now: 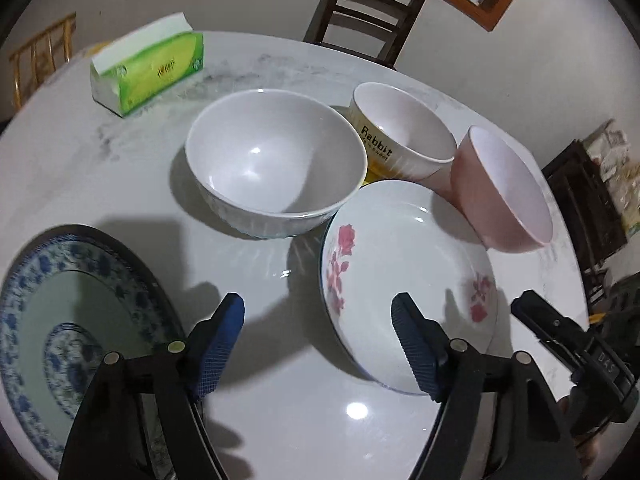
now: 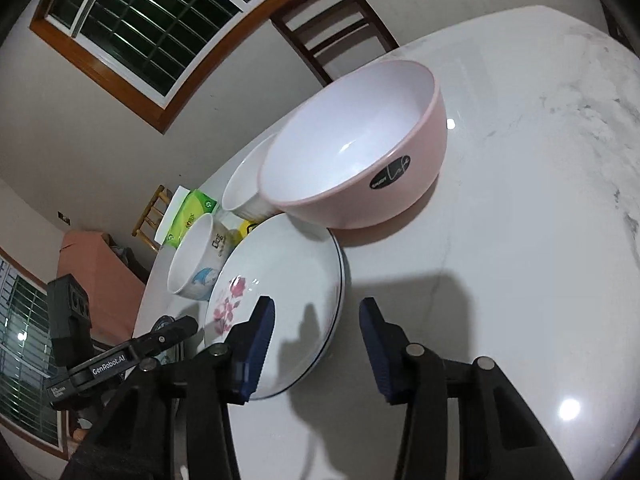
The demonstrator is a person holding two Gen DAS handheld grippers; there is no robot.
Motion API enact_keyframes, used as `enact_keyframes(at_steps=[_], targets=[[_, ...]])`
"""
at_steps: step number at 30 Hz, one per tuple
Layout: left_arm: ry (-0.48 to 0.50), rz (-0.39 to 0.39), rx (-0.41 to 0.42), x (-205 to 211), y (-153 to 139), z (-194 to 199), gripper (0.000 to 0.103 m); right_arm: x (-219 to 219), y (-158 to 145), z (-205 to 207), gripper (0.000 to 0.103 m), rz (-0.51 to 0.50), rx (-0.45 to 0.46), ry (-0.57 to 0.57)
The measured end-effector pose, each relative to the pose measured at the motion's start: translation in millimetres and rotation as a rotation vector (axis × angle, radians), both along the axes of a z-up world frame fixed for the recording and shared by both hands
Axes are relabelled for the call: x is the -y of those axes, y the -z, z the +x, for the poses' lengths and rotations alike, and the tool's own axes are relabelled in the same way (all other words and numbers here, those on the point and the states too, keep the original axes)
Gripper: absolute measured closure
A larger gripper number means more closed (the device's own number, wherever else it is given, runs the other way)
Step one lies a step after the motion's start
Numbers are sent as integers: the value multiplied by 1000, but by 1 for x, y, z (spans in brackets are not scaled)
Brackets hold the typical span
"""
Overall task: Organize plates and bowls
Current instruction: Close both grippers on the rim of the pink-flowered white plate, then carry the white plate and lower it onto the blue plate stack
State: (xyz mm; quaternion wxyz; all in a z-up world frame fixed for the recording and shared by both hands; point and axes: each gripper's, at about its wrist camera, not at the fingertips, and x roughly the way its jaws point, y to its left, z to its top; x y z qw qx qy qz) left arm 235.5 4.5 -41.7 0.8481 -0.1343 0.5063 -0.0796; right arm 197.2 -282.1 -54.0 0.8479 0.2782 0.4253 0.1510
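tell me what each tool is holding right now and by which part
Nothing is held. The left tool and the right tool are both open, one at each side of the flowered plate's rim, neither gripping it.

My white marble desk (image 1: 280, 420) shines under overhead light. Past its far edge stands a dark wooden chair (image 1: 360, 12) against plain pale walls — a wood-framed barred window (image 2: 132, 20) above, dark outside.

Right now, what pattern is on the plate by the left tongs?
Blue floral on white, clearest in the left wrist view: plate.
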Motion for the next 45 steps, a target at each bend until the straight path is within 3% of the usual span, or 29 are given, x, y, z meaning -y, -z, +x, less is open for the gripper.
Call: enact_keyframes(at_steps=[11, 14, 16, 17, 20, 22, 23, 38, 45], targets=[[-8, -13, -36, 5, 18, 15, 30, -6, 19, 20, 58, -18, -63, -13], [0, -34, -51, 7, 25, 18, 32, -4, 27, 25, 62, 5, -85, -14], [4, -35, -61, 8, 30, 19, 35, -5, 30, 27, 72, -4, -90, -11], [6, -19, -45, 10, 29, 18, 39, -5, 31, 28, 74, -3, -95, -15], [46, 11, -46, 19, 28, 19, 66, -10, 31, 30, 79, -18, -98, -27], [76, 22, -52, 26, 30, 20, 84, -14, 33, 31, 94, -30, -105, -38], [79, 29, -52, 28, 30, 20, 86, -15, 32, 31, 94, -44, -95, -36], [58, -25, -12, 26, 10, -33, 90, -22, 32, -16, 94, -17, -104, -22], [25, -53, 13, 5, 1, -58, 90, -39, 20, -34, 94, 4, -92, -58]])
